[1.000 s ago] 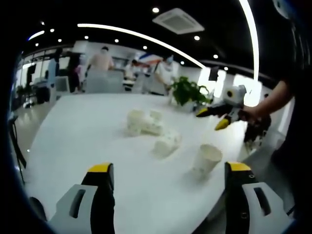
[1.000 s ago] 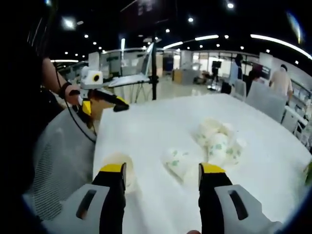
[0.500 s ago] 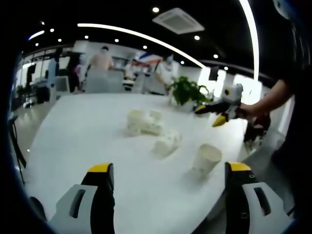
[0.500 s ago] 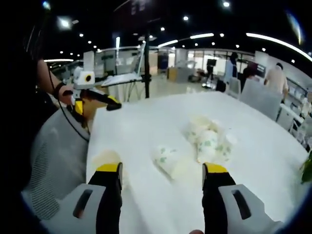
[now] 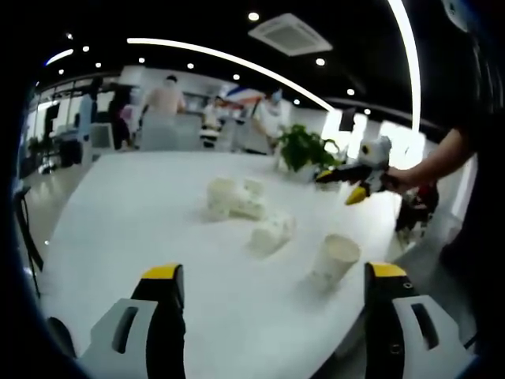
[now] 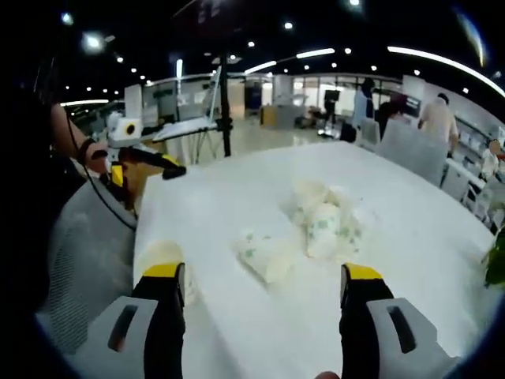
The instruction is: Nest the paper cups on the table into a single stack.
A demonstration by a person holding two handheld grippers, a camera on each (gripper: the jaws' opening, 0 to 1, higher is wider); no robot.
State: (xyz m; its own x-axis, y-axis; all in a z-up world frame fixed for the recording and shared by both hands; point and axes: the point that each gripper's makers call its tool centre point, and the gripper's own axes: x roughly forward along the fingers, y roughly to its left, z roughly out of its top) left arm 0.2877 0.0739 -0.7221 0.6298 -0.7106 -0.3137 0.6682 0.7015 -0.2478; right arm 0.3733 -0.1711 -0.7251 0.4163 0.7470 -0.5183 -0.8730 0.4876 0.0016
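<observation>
While both yellow-tipped grippers — left gripper and right gripper — hover with jaws spread and empty, the white paper cups lie scattered on the white round table, unstacked.

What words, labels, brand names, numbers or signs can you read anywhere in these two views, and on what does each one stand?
None can be read.
Paper cups: green printed markings, too blurred to tell whether they include lettering.
Upright cup: no marking can be made out.
White table: no print visible.
Background room: any signs are too small and blurred to read.
</observation>
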